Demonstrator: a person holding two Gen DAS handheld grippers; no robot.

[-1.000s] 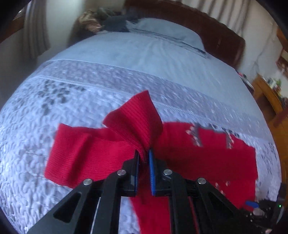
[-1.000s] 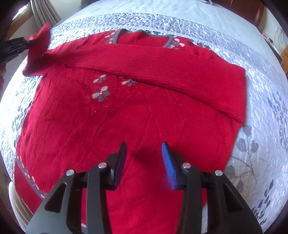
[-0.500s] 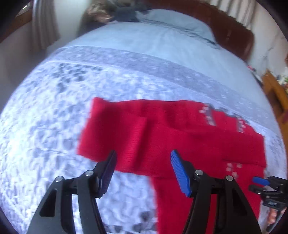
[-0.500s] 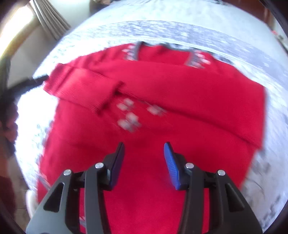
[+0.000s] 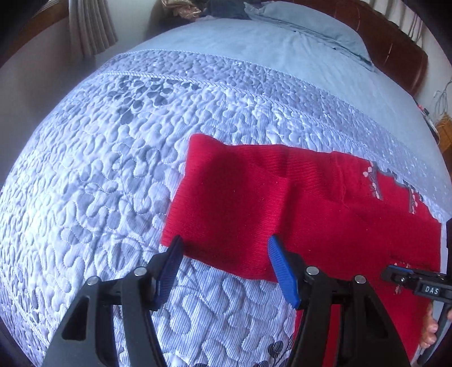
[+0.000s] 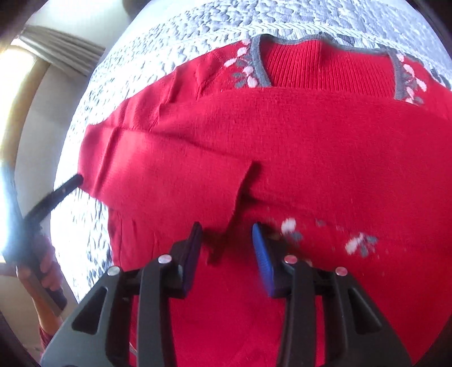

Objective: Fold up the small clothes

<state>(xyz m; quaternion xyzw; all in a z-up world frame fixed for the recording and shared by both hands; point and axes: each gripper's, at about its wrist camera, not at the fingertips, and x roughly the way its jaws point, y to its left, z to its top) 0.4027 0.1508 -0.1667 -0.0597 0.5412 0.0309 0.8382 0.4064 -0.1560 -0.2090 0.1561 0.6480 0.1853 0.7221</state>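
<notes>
A small red knit sweater [image 6: 310, 146] with a grey collar and white flower motifs lies flat on the bed. Both sleeves are folded across its chest; the left sleeve's cuff end [image 6: 243, 186] lies near the middle. In the left wrist view the folded sleeve [image 5: 240, 203] lies just beyond my left gripper [image 5: 223, 248], which is open and empty above the sleeve's edge. My right gripper [image 6: 227, 234] is open and empty, low over the sweater's front near the cuff. The left gripper's finger [image 6: 56, 192] shows at the sweater's left edge.
The sweater rests on a grey-blue quilted bedspread [image 5: 99, 183]. A pillow [image 5: 305, 25] and wooden headboard [image 5: 401, 62] are at the far end. Curtains [image 5: 90, 28] hang by the wall to the left. The right gripper [image 5: 409, 282] shows at the left view's right edge.
My left gripper let go of the sleeve, which now lies folded flat over the chest, and opened wide. My right gripper moved closer toward the collar and the sleeve cuff.
</notes>
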